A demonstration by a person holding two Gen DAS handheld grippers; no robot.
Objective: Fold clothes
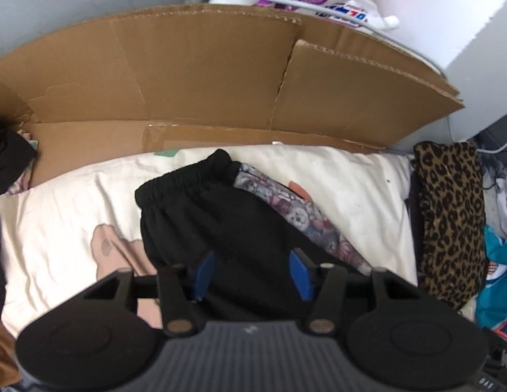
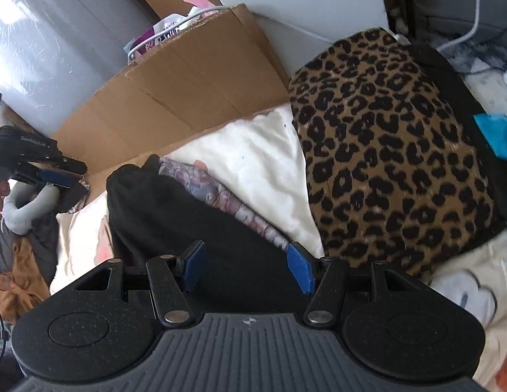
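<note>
A black garment with an elastic waistband lies folded on the cream bedsheet, its waistband toward the cardboard. A floral-print lining or cloth shows along its right edge. My left gripper is open just above the garment's near part, holding nothing. In the right wrist view the same black garment and floral strip lie ahead. My right gripper is open over its near right edge. The left gripper also shows at the far left of that view.
A folded leopard-print garment lies on the right of the sheet. Flattened cardboard stands behind the bed. Teal clothing lies at the far right, dark and brown clothes at the left. Packets and a cable sit behind the cardboard.
</note>
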